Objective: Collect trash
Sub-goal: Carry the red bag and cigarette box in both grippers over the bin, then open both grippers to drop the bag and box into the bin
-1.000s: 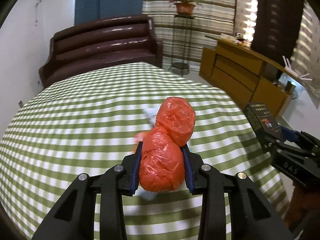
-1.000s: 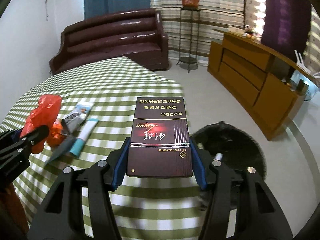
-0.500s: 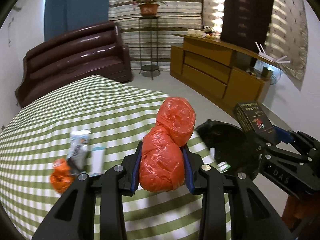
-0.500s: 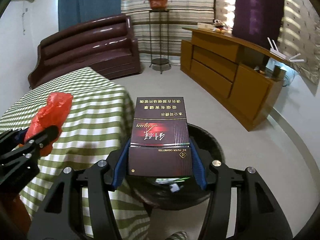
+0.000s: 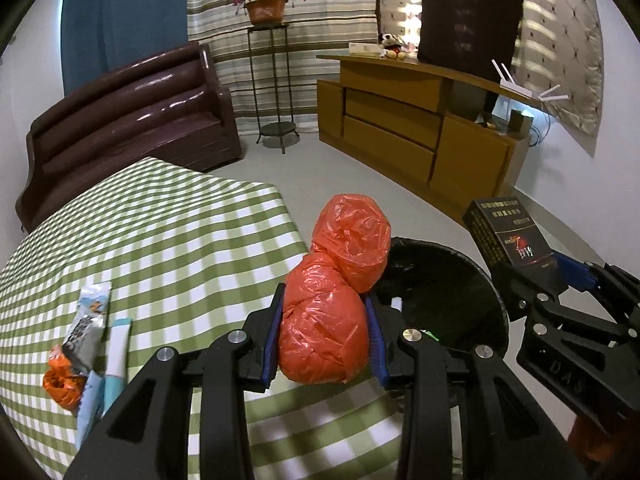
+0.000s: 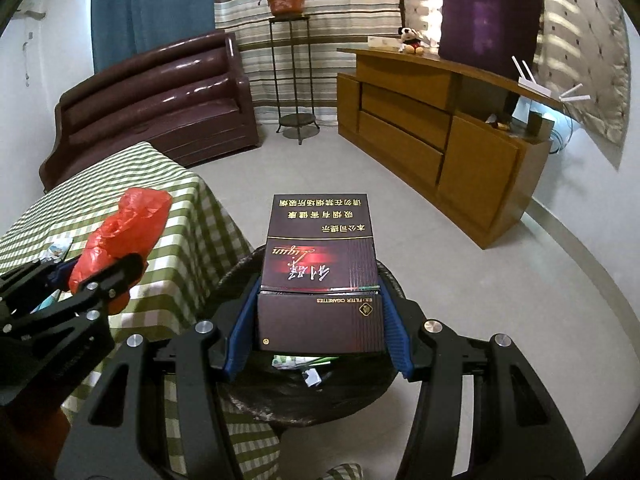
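Over on the left, wrappers point(image 5: 90, 320) lie uncollected on the checked bench point(image 5: 168, 240). Left gripper point(image 5: 326, 334) clamps the orange bag point(image 5: 332, 308) right at the bench edge, beside the black bin point(image 5: 452, 292). Right gripper point(image 6: 318, 328) squeezes the cigarette carton point(image 6: 320, 276) directly above the bin, probably lined up for a drop.
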The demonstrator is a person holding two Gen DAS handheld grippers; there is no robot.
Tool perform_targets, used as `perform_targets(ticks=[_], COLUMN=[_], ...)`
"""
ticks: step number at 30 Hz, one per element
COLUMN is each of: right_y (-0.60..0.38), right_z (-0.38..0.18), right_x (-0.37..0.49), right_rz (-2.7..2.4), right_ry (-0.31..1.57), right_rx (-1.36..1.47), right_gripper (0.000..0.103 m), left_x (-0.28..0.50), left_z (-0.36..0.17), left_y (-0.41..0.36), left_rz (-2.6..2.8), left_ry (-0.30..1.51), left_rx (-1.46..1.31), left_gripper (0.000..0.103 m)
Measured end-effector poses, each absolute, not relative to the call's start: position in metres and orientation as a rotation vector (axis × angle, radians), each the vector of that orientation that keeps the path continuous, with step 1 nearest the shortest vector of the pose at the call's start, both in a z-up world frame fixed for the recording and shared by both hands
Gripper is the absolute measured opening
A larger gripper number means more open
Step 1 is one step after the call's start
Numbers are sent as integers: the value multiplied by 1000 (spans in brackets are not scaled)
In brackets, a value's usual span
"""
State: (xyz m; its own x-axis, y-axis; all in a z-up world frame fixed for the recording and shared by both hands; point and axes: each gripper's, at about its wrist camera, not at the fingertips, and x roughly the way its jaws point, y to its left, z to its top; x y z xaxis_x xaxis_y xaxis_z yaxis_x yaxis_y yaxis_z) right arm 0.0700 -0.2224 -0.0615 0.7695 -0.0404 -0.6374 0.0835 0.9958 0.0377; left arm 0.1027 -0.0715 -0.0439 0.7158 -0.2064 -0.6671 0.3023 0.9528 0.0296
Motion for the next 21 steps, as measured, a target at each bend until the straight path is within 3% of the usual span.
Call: perform_targets(ticks=[21], right_y=[-240], right_z=[-76], right_x=[82], right_rz=[-93], right_ry=[699], right_rx=[109], right_gripper=[55], left_x=[125], left_z=[-59], left_y=[-100], left_rz=[-270], left_ry=[770], left_rx=[166], left_gripper=[41])
